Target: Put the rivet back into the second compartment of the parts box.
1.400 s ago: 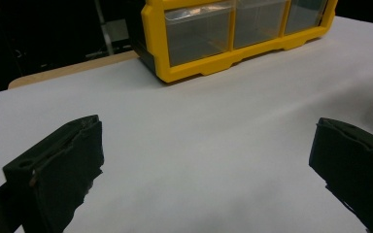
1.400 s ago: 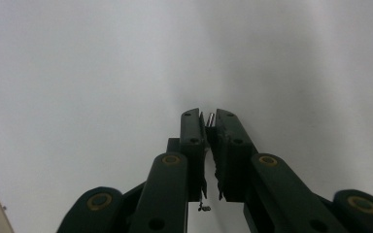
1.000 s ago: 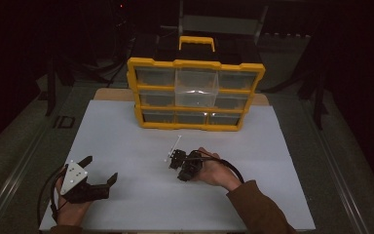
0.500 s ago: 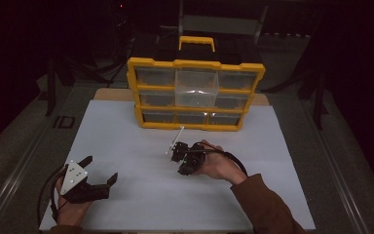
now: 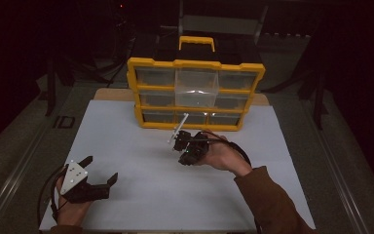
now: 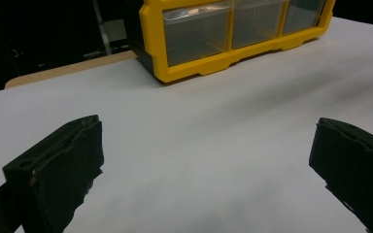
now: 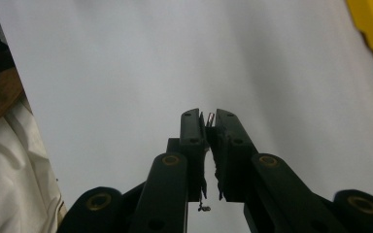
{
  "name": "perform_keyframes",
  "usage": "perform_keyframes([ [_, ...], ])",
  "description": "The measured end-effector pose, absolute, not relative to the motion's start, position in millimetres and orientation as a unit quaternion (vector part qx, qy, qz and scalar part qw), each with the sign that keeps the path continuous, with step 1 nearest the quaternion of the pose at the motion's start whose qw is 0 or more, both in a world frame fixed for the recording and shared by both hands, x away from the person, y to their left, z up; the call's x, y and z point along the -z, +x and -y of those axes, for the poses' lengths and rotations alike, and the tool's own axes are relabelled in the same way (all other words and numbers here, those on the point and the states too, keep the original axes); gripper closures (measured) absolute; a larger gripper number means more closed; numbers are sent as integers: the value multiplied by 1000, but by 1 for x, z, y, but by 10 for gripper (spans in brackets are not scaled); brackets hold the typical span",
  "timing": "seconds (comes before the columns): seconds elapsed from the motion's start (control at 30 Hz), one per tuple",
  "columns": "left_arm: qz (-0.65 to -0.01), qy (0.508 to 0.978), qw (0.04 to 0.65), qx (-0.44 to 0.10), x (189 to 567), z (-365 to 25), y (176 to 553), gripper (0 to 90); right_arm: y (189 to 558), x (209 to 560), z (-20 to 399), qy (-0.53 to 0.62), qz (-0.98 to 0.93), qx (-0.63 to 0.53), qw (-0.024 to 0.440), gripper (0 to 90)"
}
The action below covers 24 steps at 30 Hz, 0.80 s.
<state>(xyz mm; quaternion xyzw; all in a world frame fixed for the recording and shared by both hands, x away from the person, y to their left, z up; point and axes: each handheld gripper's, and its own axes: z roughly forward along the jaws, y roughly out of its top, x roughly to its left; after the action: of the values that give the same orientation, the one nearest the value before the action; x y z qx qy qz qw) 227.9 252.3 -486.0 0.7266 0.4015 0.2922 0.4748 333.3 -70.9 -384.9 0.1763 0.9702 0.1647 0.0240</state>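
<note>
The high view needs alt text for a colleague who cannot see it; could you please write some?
On a white table top, the right gripper, jaws closed, is held up in front of a yellow drawer organizer. The left gripper rests open near the table's front left corner.

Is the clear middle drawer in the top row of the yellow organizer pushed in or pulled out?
Pulled out. The clear middle drawer juts forward of the yellow organizer and overlaps the row below, while its neighbours sit flush.

Dim room, perhaps metal frames (image 5: 53, 83) behind table (image 5: 126, 146).
</note>
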Motion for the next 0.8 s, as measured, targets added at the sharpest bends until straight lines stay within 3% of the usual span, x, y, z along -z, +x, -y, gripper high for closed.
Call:
perform_keyframes([
  [0.8,-401,726,475,-294,486,-253,228,0,350,345,76,180,-968,-171,39,828],
])
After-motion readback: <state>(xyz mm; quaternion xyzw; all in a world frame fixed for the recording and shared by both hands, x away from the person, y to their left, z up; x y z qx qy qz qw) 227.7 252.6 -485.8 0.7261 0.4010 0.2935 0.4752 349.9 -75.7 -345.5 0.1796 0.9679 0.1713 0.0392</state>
